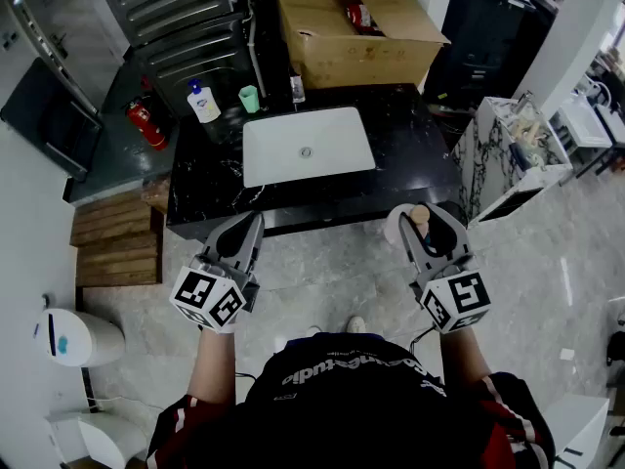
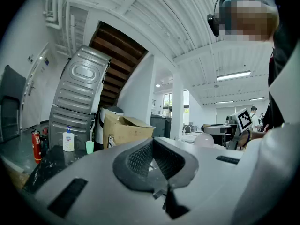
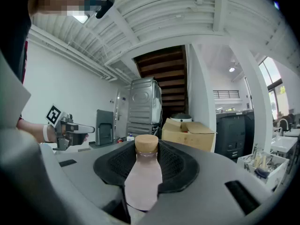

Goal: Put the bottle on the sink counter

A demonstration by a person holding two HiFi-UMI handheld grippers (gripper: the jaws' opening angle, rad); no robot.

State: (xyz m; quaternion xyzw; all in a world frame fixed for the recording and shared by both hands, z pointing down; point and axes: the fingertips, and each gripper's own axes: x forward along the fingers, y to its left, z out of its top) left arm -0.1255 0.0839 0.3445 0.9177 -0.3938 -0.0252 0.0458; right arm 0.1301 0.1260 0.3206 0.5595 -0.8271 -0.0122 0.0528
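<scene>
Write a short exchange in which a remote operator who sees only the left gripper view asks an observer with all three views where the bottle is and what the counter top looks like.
Operator: Where is the bottle?
Observer: The right gripper has it. Its fingers press on both sides of the pale bottle, which has a cork-coloured cap.
Operator: How does the counter look from above?
Observer: It is black, with a white sink set into its middle.
</scene>
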